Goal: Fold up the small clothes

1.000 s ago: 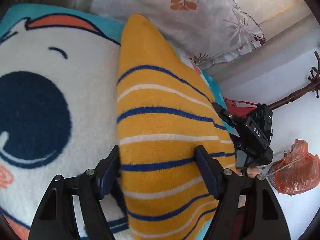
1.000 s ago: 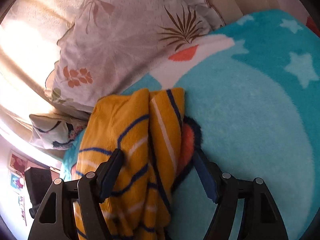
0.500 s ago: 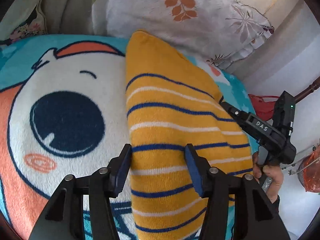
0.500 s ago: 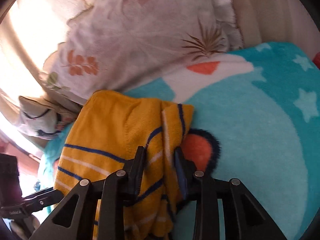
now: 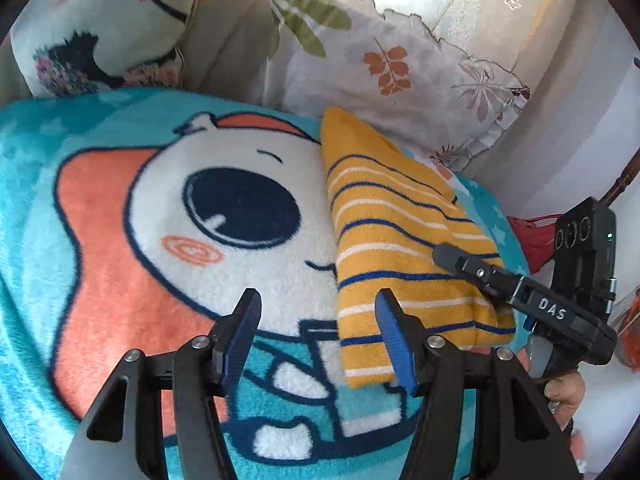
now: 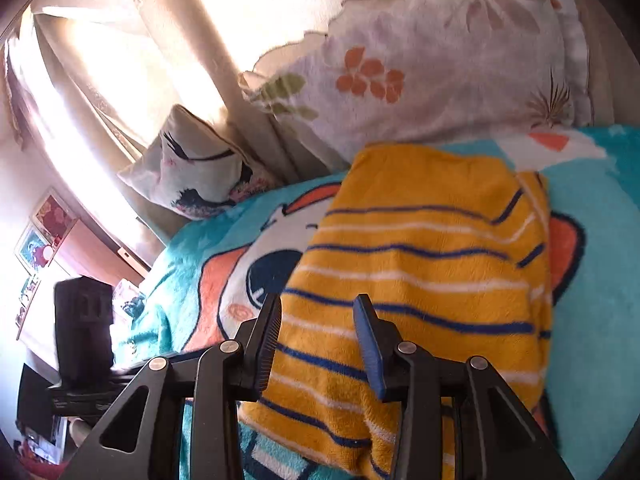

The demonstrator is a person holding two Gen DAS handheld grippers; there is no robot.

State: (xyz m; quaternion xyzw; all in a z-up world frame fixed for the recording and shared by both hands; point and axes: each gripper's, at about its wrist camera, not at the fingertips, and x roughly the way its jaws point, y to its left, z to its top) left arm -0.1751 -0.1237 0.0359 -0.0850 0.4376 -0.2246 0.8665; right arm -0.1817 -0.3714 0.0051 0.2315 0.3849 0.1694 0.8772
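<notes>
Lying folded on the cartoon blanket (image 5: 120,280), the striped yellow garment (image 5: 400,248) sits beside the left gripper (image 5: 318,340), right of its parted, empty jaws, and beneath the right gripper (image 6: 318,344), whose jaws are also apart.

- Bed, covered by teal cartoon blanket (image 5: 100,152).
- Folded yellow striped garment (image 5: 400,248) flat on blanket.
- Floral pillow (image 5: 384,72) and printed cushion (image 5: 104,36) at far edge.
</notes>
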